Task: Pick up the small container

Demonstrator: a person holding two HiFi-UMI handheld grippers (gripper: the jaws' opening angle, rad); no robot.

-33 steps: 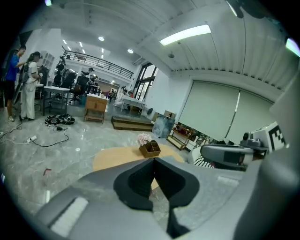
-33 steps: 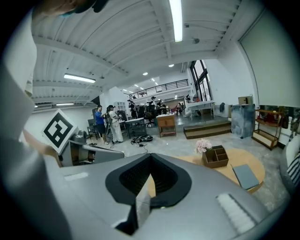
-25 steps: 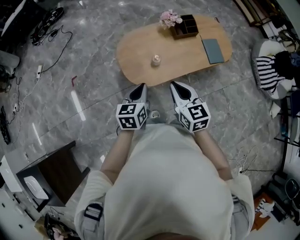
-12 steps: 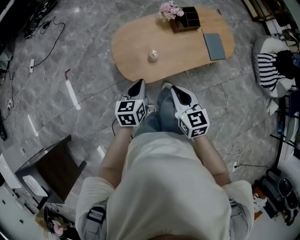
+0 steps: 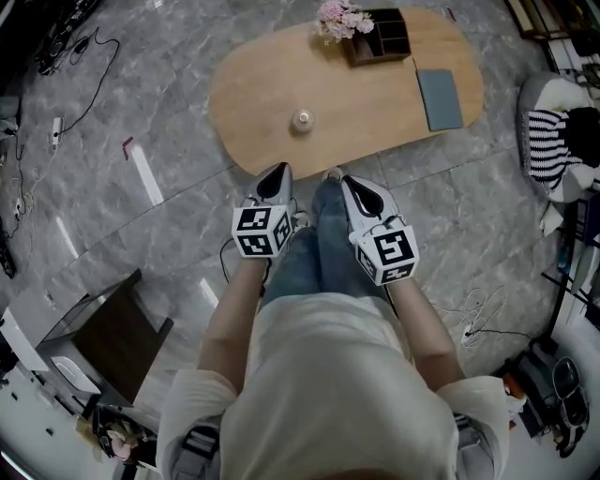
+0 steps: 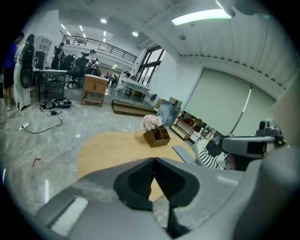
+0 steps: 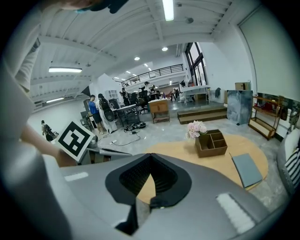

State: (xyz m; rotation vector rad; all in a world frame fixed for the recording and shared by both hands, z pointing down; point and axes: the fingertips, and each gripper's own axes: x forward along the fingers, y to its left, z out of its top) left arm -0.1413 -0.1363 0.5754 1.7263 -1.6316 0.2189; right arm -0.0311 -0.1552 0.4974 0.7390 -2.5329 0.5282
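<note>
Small container (image 5: 302,120) is in neither grip. Nearest me, the left gripper (image 5: 277,170) and right gripper (image 5: 346,178) flank my knees (image 5: 314,239), each with its jaws pressed together on nothing. Beyond them, at twelve o'clock, the container stands alone on the oval table (image 5: 262,103). It looks round from above, so its long axis seems vertical. Farther, at one o'clock, sits a wooden organiser (image 5: 380,42).

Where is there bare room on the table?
Bare: the left end of the table beside the small container, and the middle between it and the grey notebook. Crowded: the far edge, with flowers and wooden organizer.
</note>
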